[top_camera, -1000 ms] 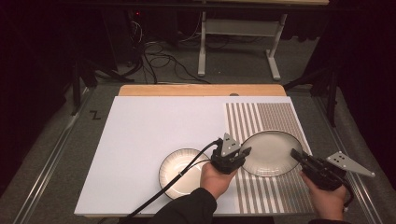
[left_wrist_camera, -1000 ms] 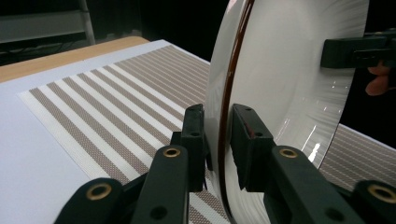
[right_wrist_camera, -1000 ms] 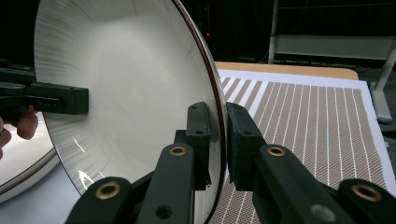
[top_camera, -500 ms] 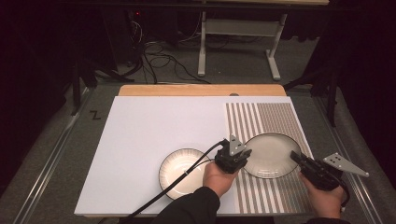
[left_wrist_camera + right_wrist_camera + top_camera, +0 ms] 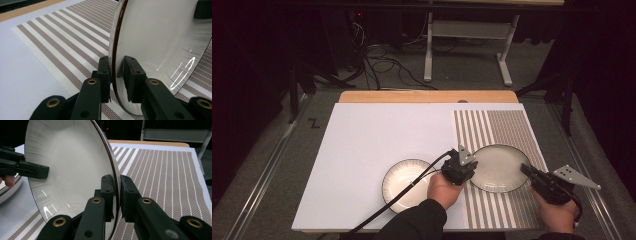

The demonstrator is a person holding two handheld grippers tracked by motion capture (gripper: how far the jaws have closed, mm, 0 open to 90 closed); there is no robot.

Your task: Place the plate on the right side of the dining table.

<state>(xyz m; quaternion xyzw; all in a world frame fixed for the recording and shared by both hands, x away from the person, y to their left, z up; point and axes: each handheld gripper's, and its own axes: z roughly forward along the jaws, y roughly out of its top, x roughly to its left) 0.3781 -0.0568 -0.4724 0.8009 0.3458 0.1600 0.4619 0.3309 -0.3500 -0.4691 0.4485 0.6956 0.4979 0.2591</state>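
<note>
A white plate [image 5: 499, 167] with a thin dark rim lies level over the striped placemat [image 5: 502, 125], gripped from both sides. My left gripper [image 5: 471, 172] is shut on its left rim, and in the left gripper view the two pads [image 5: 116, 62] pinch the plate [image 5: 162, 37] edge. My right gripper [image 5: 527, 171] is shut on the opposite rim, where the jaws [image 5: 115, 181] clamp the plate [image 5: 67, 162]. The left gripper [image 5: 37, 171] shows across the plate. I cannot tell whether the plate touches the mat.
A second white dish [image 5: 404, 185] with a ribbed dark rim sits on the white board [image 5: 387, 135], just left of my left hand. A wooden table edge [image 5: 427, 96] runs along the back. Cables and a table frame stand on the floor beyond.
The plate and both grippers have shifted slightly toward me and look a little lower. Both grips on the rim are unchanged.
</note>
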